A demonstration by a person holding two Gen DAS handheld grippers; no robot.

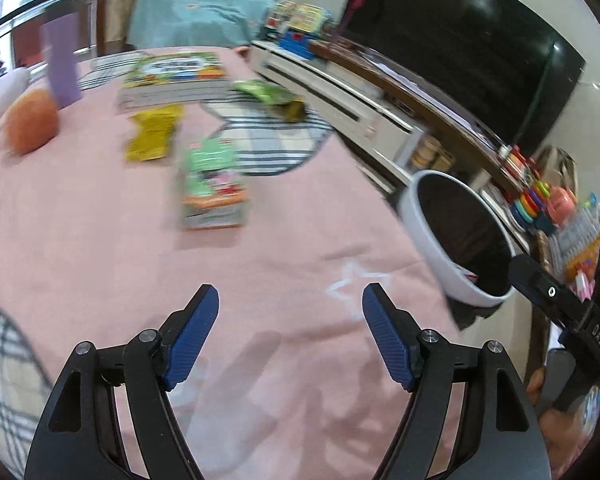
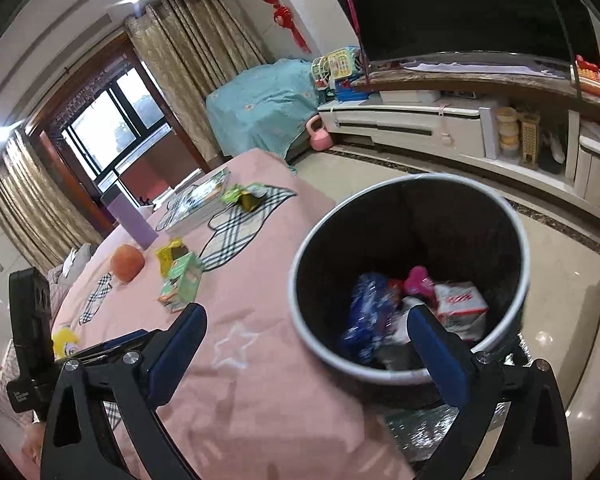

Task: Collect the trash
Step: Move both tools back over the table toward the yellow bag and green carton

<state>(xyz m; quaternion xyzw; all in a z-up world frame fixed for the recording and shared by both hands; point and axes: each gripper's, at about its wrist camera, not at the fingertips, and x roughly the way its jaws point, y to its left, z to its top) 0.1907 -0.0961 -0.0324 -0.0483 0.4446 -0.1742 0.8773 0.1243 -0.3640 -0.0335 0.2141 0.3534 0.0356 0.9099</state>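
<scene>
Two claws hang empty over a pink-covered counter (image 1: 100,220) strewn with snack packaging. Left claw (image 1: 290,336) is spread wide, nothing between its blue pads, above a white star outline (image 1: 356,284) on the cloth. Ahead of it lies a green carton (image 1: 212,184), flat on its side, its long axis running away from the claw toward the far edge of the counter. Just beyond it sit a yellow wrapper (image 1: 152,138) and, farther back on a plaid mat (image 1: 268,140), a green wrapper (image 1: 272,98); an orange ball (image 1: 30,122) rests well to the left. Right claw (image 2: 304,348) is likewise spread wide and empty, poised over the near rim of a white bin (image 2: 300,280) with a black lining that stands beside the counter. Inside the bin lie a blue wrapper (image 2: 366,316), a pink scrap (image 2: 418,280) and a white-and-red packet (image 2: 460,308).
</scene>
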